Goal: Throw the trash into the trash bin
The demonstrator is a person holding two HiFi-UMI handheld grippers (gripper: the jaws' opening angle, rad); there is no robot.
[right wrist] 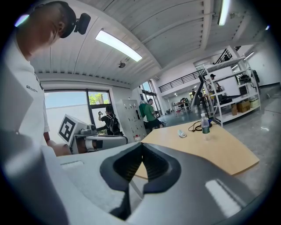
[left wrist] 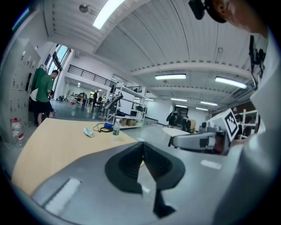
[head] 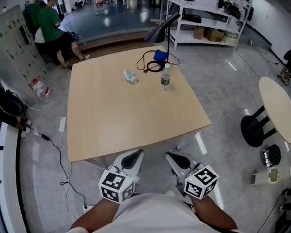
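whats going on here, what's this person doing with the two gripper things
A person stands at the near edge of a wooden table, holding the left hand-held gripper and the right hand-held gripper, both shut and empty. Nothing is picked up yet. A crumpled plastic bottle, an upright water bottle and a black cable sit towards the far side of the table.

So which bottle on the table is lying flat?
The crushed clear bottle lies flat; the green-labelled bottle, right of it in the head view, stands upright.
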